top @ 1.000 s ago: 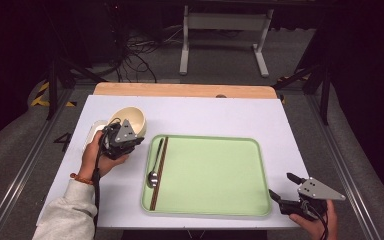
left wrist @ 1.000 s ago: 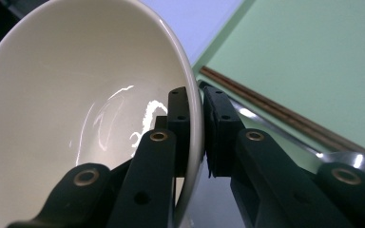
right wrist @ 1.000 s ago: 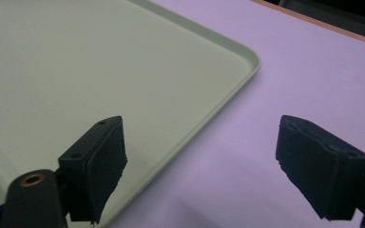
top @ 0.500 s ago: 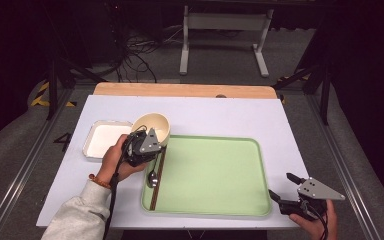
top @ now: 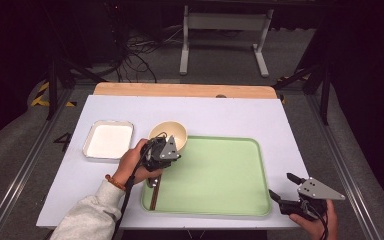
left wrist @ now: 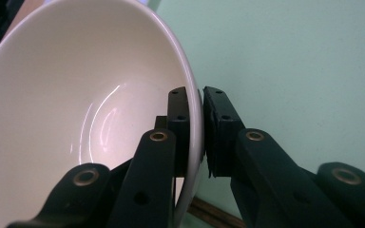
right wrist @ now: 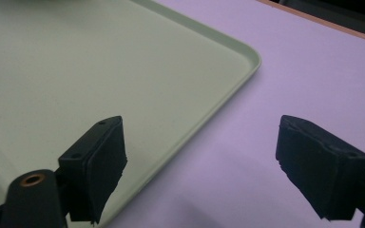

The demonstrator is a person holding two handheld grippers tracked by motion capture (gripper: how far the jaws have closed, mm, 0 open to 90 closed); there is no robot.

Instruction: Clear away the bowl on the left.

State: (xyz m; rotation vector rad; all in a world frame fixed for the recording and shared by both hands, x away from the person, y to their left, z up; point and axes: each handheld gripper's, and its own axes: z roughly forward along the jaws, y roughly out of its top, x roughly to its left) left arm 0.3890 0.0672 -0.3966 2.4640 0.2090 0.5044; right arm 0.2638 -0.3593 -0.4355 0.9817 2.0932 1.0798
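Note:
A cream bowl (top: 169, 134) hangs at the green tray's (top: 220, 175) top left corner, pinched by its rim in my left gripper (top: 172, 149). In the left gripper view the two jaws clamp the bowl's (left wrist: 76, 104) thin wall, one pad inside and one outside, with my left gripper (left wrist: 196, 128) shut and the green tray (left wrist: 304, 61) behind it. My right gripper (top: 281, 187) rests at the tray's near right corner, jaws wide apart. In the right gripper view my right gripper (right wrist: 199, 161) straddles the tray's edge (right wrist: 218, 102) with nothing held.
A white rectangular dish (top: 109, 141) lies left of the bowl on the white tabletop (top: 230, 117). Dark chopsticks (top: 154, 192) lie along the tray's left side, partly under my left hand. A wooden strip (top: 180, 90) borders the table's far edge.
My left gripper has carried the bowl rightward, from above the white dish to the tray's top left corner, uncovering the dish. The right gripper has stayed put.

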